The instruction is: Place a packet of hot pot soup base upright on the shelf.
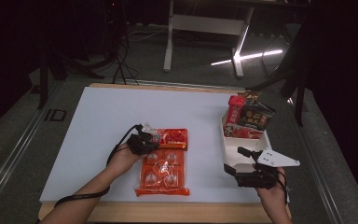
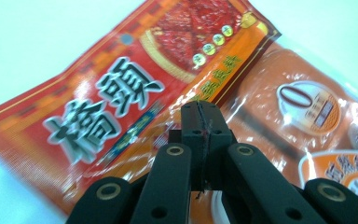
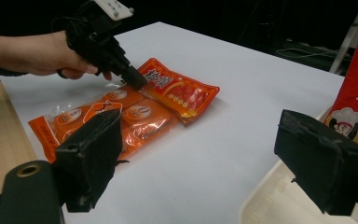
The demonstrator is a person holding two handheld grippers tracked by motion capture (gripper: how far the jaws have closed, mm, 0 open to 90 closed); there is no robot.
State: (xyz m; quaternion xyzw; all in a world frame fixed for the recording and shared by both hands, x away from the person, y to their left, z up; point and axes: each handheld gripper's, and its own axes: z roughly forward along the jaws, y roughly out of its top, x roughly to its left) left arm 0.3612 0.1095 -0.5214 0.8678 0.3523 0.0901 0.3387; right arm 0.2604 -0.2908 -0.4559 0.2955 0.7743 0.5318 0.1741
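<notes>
Snack packets lie at the near middle of a white tabletop (image 1: 102,121), and the left gripper (image 1: 142,138) has its black jaws clenched tight together, tips resting at the near-left corner of a glossy red foil pouch printed with large white characters (image 2: 135,88). From the left gripper view the jaws meet with only a hairline seam between them; whether a sliver of the pouch's edge is pinched there cannot be told. That red pouch sits at the far end of a longer orange plastic multipack of small sealed cups (image 1: 163,170), overlapping it. Its long axis runs across the tabletop, roughly parallel to the near edge, while the orange multipack's long axis runs from the near edge toward the far one. The pouch's printed face is up.

At the tabletop's right edge stands a white cardboard tray (image 1: 242,158) already loaded at its far end with red and dark snack bags (image 1: 249,116). The right gripper (image 1: 249,165) hovers at the tray's near end with jaws spread wide and nothing between them.

The step in hand appears to be taking up the red pouch for the tray. The next move likely calls for a sure pinch on the thin edge, then a lift clear of the multipack beneath.
</notes>
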